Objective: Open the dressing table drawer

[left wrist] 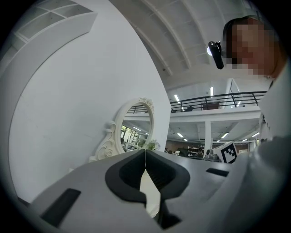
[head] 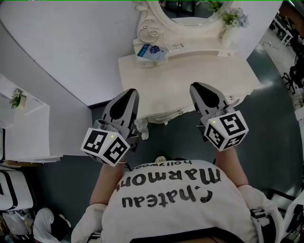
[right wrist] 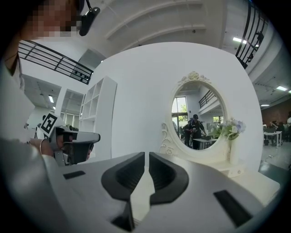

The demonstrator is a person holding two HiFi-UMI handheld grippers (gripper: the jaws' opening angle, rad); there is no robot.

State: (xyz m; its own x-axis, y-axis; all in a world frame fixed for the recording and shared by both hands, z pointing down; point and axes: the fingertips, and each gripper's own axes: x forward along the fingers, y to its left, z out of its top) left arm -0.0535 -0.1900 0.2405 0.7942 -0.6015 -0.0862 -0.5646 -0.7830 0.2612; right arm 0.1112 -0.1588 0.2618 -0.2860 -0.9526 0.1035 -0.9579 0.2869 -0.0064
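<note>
The white dressing table [head: 142, 71] stands against the curved wall, with an oval mirror [head: 190, 9] on top. Its drawer front [head: 166, 114] faces me and carries a small metal handle [head: 179, 112]. My left gripper [head: 130, 92] hovers at the table's front left edge, its jaws together and nothing between them [left wrist: 145, 152]. My right gripper [head: 195, 86] is over the front edge further right, jaws also closed and empty [right wrist: 147, 155]. Neither gripper touches the handle. In the right gripper view the mirror [right wrist: 198, 116] lies ahead.
A vase of flowers [head: 231, 26] and a blue packet [head: 151, 51] sit on the table's back ledge. A white shelf unit [head: 23, 123] stands at the left, a white seat [head: 12, 190] at the lower left. Dark floor [head: 275, 123] lies to the right.
</note>
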